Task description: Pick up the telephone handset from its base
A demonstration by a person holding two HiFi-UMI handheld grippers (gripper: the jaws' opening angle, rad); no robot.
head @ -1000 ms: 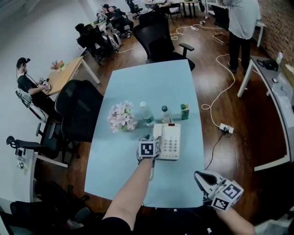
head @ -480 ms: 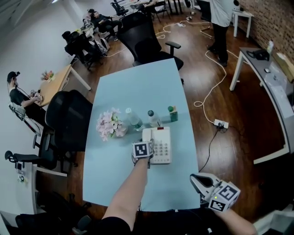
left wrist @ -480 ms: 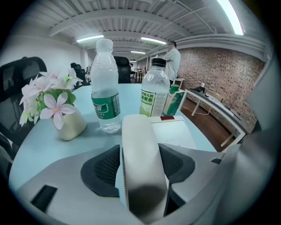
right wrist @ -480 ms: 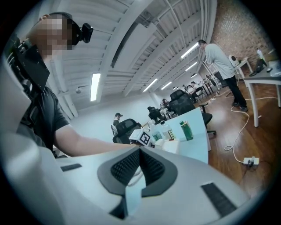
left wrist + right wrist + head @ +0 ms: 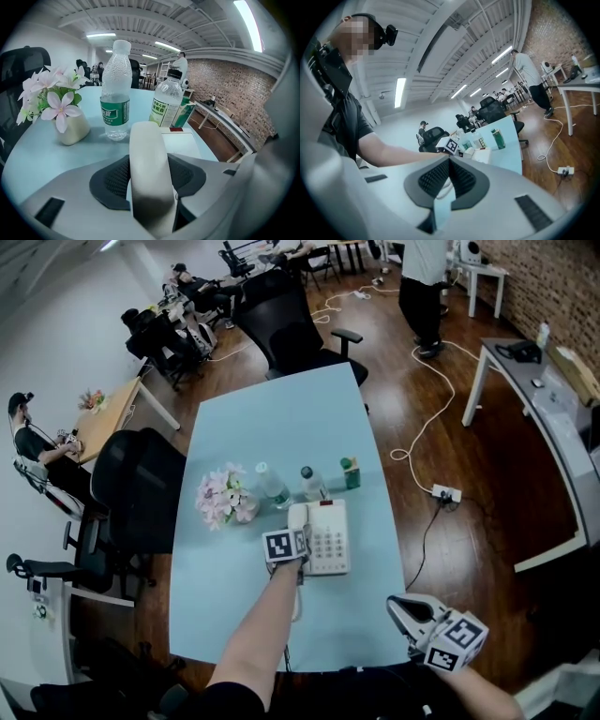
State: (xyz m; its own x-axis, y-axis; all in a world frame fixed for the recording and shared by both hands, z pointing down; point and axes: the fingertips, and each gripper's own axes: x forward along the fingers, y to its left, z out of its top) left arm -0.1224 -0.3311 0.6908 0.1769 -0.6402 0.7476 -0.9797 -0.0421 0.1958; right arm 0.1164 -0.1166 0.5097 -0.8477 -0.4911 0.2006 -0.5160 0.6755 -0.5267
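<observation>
A white desk telephone (image 5: 328,538) lies on the pale blue table (image 5: 281,418), and its handset (image 5: 297,515) rests in the cradle along its left side. My left gripper (image 5: 298,557) points down over the handset. In the left gripper view the handset (image 5: 147,159) fills the gap between the black pads (image 5: 110,180), and the jaws of the left gripper (image 5: 149,180) are closing on it. My right gripper (image 5: 401,607) hangs off the table's near right corner. Its jaws meet with nothing between them (image 5: 449,174).
Behind the phone stand two water bottles (image 5: 272,487) (image 5: 312,482), a green carton (image 5: 351,472) and a vase of pink flowers (image 5: 223,498). The coiled cord (image 5: 298,601) trails toward the near edge. Black office chairs (image 5: 141,488) flank the table; people sit at desks further back.
My left gripper has sunk a little onto the handset at the phone's left side. The right gripper has stayed by the near right corner.
</observation>
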